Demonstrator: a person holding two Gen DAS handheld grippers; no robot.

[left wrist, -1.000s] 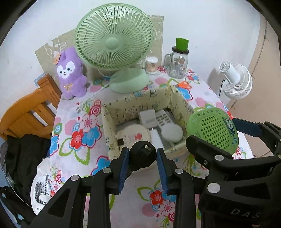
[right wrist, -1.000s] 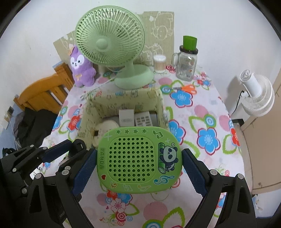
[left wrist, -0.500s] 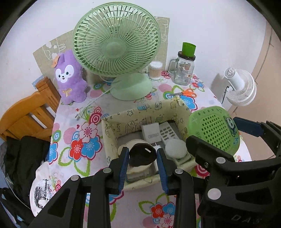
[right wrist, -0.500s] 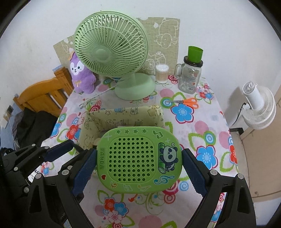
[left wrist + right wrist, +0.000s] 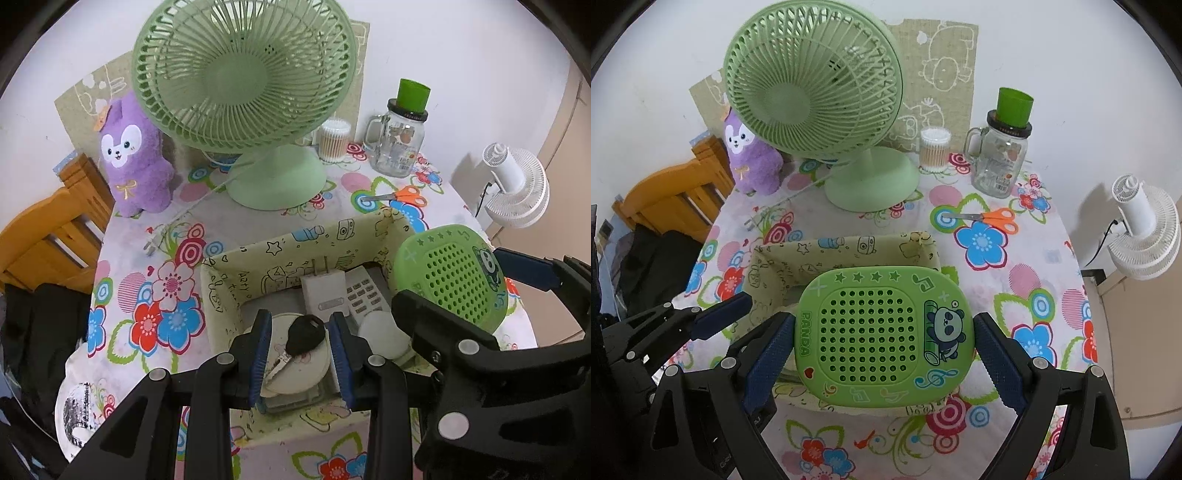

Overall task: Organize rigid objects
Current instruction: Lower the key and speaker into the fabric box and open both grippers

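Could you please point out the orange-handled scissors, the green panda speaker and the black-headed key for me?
scissors [image 5: 991, 218], right wrist view, on the orange handles.
panda speaker [image 5: 871, 336], right wrist view, on its perforated grille.
key [image 5: 305, 334], left wrist view, on its black head.

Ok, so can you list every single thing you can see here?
desk fan: 1, pale green, back of table
plush toy: 1, purple, left of fan
cotton swab tub: 1, clear, right of fan
glass jar: 1, clear, green cup on lid
scissors: 1, orange handles, behind box
fabric box: 1, cream, table middle, holding gadgets
small fan: 1, white, beyond the table's right edge
chair: 1, wooden, left
key: 1, black head, in left claw
panda case: 1, green, in right claw
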